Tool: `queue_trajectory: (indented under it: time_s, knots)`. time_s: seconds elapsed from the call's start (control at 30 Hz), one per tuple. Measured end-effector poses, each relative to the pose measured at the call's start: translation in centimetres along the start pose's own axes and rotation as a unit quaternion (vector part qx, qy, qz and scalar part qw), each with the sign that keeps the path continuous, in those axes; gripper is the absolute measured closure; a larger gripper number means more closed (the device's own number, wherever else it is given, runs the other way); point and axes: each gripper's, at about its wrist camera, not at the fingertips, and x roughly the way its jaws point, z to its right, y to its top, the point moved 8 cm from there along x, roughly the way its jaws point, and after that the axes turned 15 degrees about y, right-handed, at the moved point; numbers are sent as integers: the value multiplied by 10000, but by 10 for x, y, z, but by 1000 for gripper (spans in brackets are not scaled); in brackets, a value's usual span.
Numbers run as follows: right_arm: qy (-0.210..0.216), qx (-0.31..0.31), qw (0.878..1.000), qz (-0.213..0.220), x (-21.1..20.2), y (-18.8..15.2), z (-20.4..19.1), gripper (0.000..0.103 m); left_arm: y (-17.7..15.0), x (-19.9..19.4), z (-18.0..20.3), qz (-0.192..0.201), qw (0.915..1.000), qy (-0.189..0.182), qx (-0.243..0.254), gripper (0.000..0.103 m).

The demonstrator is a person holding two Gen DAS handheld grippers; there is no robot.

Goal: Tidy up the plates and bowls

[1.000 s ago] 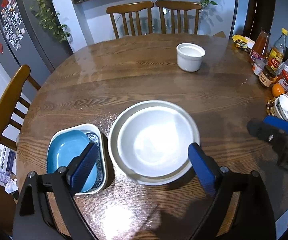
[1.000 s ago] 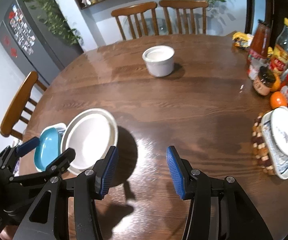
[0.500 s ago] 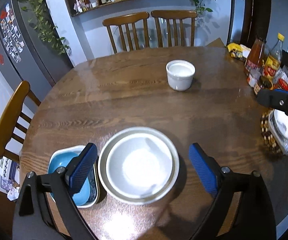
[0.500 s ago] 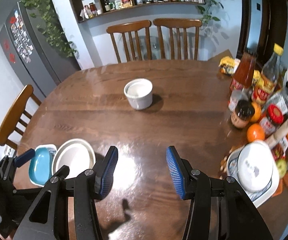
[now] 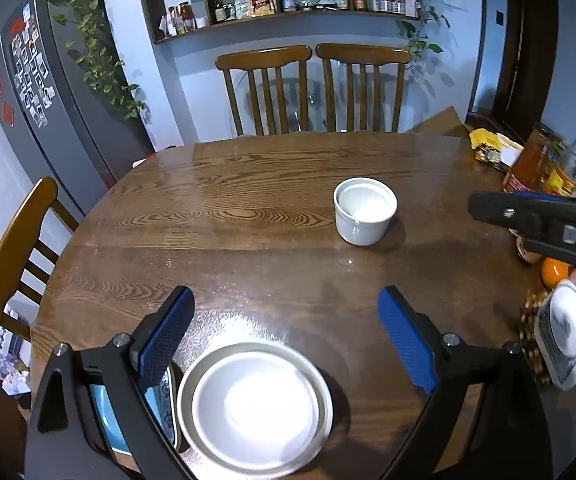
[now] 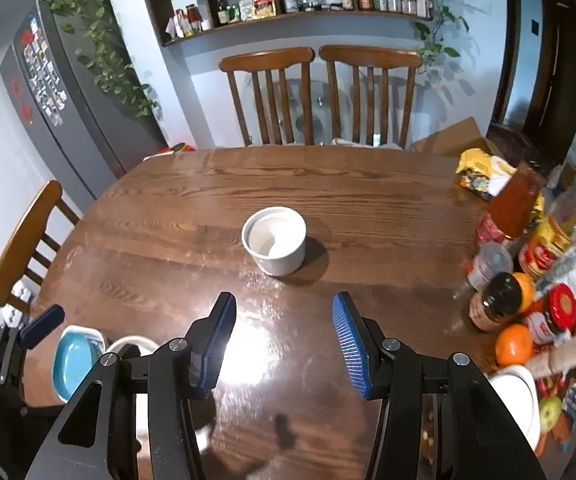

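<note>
At the table's near left edge we have the blue dish [image 5: 103, 408] nested in a patterned tray [image 5: 171, 384], with the stacked white plates [image 5: 253, 406] just beside it under our left gripper [image 5: 285, 330], fingers spread and empty. The white ramekin [image 6: 274, 240] stands alone mid-table, straight ahead of our right gripper [image 6: 283, 344], also spread wide and holding nothing. It is round, with no long axis to align. We judge the right hand nearer and better lined up.

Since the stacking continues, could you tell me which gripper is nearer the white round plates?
Left. The left gripper hovers directly over the white round plates; the right gripper is off to their right.
</note>
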Motion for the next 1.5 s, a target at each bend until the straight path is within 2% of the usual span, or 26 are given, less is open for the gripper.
queue_trajectory:
  time_s: [0.2, 0.4, 0.53, 0.73, 0.77, 0.8, 0.83, 0.9, 1.1, 1.3, 1.5]
  knots:
    - [292, 475, 9978, -360, 53, 5, 18, 52, 1, 30, -2, -264, 9996, 125, -50, 10]
    - [216, 902, 9951, -341, 96, 15, 46, 52, -1, 62, -11, -536, 9980, 319, -113, 10]
    - [187, 1133, 9928, -327, 125, 22, 60, 52, 0, 75, -12, -611, 9975, 332, -140, 10]
    - [267, 1335, 9891, -562, 159, 17, 70, 52, -2, 93, -6, -764, 9967, 257, -88, 10]
    - [160, 1429, 9884, -480, 161, 17, 72, 55, -2, 96, -4, -791, 9965, 239, -79, 11]
    - [177, 1410, 9884, -529, 164, 16, 72, 65, -2, 97, -3, -806, 9965, 213, -77, 11]
    - [209, 1393, 9886, -541, 166, 16, 72, 73, -2, 99, -1, -816, 9965, 189, -79, 11]
    - [191, 1350, 9890, -574, 168, 18, 70, 79, -1, 99, 2, -821, 9965, 133, -74, 11]
    - [62, 1141, 9907, -735, 161, 14, 69, 92, -1, 93, 10, -750, 9972, -16, 6, 11]
    - [86, 1046, 9904, -896, 138, -15, 69, 92, -4, 76, 20, -577, 9980, -162, 214, 11]
    - [231, 1150, 9892, -880, 99, -66, 72, 92, -22, 50, 41, -473, 9962, -444, 582, 15]
